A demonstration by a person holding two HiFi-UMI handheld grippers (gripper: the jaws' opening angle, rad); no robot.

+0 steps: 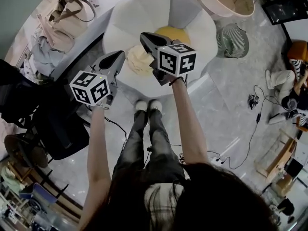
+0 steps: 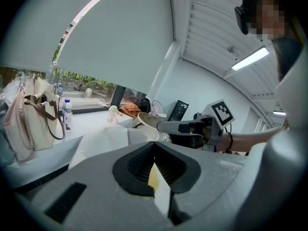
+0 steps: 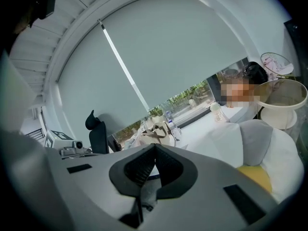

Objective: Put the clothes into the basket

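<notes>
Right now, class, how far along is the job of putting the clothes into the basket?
Nothing looks done: the pale yellow garment lies on the flower cushion, and the basket shows no clothing. In hand: nothing; the left gripper and right gripper hover over it, jaws together. To do: grasp, carry, drop.

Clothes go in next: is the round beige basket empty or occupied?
Looks empty: in the head view the round beige basket shows bare inside; part cropped.

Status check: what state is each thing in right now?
left hand-held gripper: jaws together, no cloth gripped
right hand-held gripper: jaws together, empty
pale yellow cloth: crumpled on the flower cushion, not held
basket: upright, open, nothing seen inside
tote bag: standing on the table
</notes>
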